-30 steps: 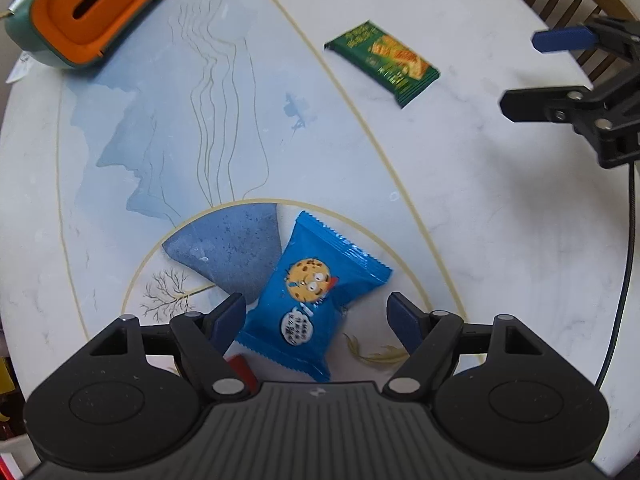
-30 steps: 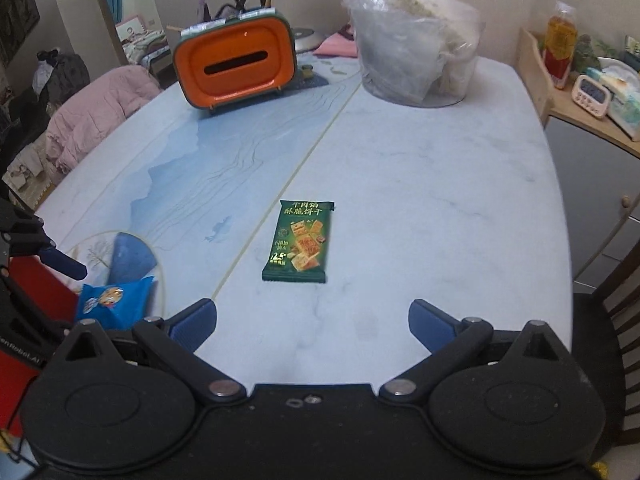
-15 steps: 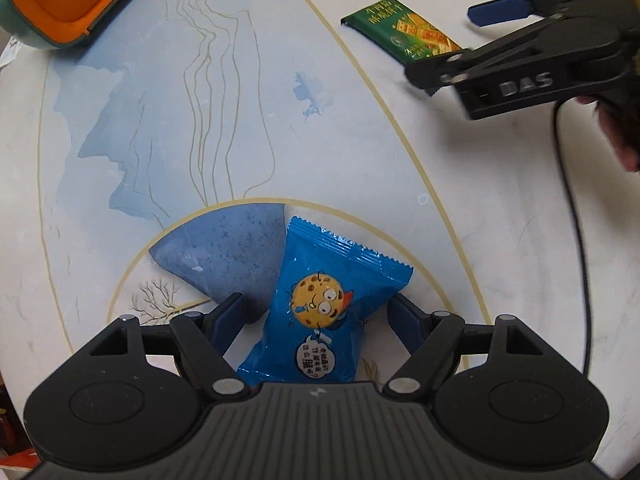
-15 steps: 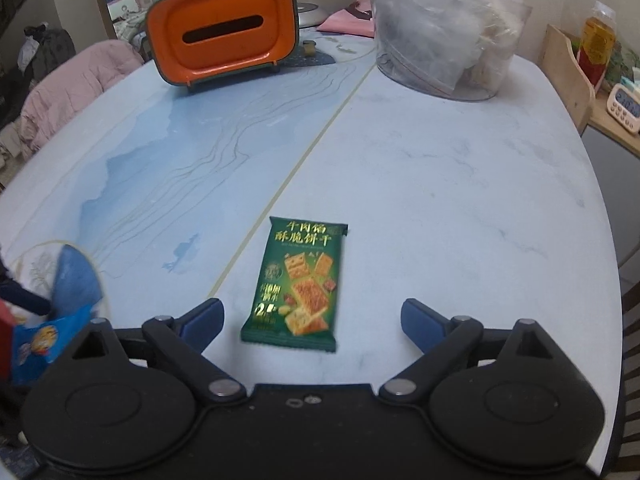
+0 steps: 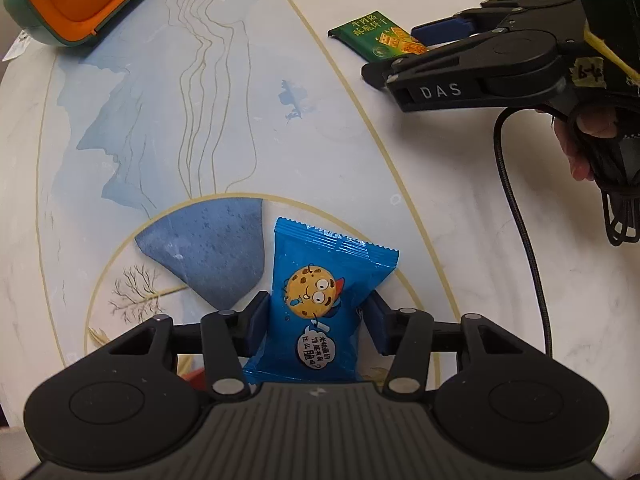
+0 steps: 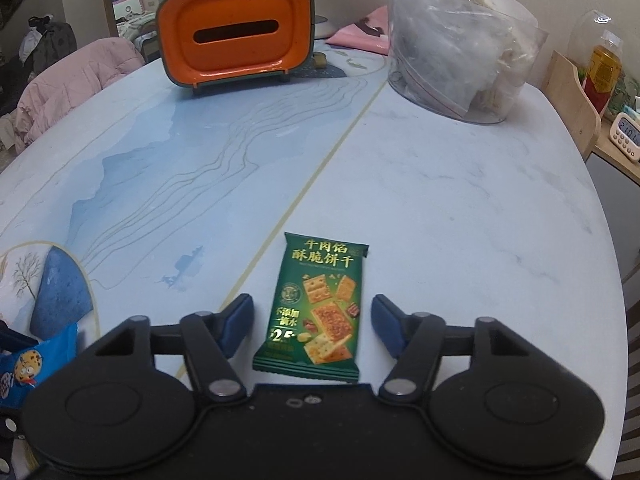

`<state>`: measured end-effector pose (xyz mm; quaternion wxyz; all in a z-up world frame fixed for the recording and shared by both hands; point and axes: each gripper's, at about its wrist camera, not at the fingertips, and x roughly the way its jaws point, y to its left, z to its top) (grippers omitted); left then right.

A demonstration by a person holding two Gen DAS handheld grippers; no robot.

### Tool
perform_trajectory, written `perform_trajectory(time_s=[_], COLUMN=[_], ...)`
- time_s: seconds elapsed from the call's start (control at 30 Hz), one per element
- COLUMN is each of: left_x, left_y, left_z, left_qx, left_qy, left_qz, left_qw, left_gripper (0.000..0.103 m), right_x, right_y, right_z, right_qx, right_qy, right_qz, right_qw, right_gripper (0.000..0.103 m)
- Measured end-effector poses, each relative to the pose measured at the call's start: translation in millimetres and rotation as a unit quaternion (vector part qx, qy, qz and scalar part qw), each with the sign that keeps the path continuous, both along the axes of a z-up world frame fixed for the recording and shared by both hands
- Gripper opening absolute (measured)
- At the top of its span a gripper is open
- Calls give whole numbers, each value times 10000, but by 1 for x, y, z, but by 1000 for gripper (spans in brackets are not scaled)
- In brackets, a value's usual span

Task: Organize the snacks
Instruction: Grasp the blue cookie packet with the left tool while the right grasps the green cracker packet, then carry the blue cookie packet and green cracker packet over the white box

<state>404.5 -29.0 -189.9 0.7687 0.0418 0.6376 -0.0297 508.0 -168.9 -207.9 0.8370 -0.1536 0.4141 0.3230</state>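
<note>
Blue cookie packet (image 5: 320,304) sits right between your left gripper's (image 5: 316,320) pads, jaws closing and already pressing its sides on the marble table (image 5: 420,184). Your right gripper (image 6: 312,322) straddles the green cracker packet (image 6: 318,308), jaws closing, pads just beside it, not yet touching

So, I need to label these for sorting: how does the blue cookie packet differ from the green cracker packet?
The blue cookie packet is puffy with a cartoon cookie face; the green cracker packet is flat and shows square crackers. The left gripper is closing with its pads against the blue packet's sides; the right gripper is closing around the green packet with gaps on both sides. Both are sealed single packs lying on the table.
</note>
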Motion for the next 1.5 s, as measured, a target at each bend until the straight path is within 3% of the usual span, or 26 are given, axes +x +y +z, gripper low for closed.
perform_trajectory(time_s=[0.1, 0.43, 0.77, 1.17, 1.5], left_x=[-2, -17, -49, -124, -196], left_y=[-2, -3, -7, -16, 9], left_z=[1, 12, 35, 101, 139], left_qx=[-1, -179, -447, -640, -908], left_qy=[-69, -333, -608, -1209, -1507], left_qz=[169, 955, 1540, 1813, 1844], left_qw=[9998, 9947, 9852, 9739, 9670], left_gripper=[48, 46, 46, 46, 46], right_x=[-2, -28, -87, -165, -231], right_y=[-1, -25, -66, -88, -75], right_z=[2, 9, 41, 100, 143], right_qx=[30, 82, 279, 654, 812], right_qy=[-51, -9, 196, 252, 159], right_qz=[-32, -125, -61, 10, -77], right_qw=[10000, 9999, 9994, 9975, 9965], right_gripper=[44, 43, 43, 43, 43])
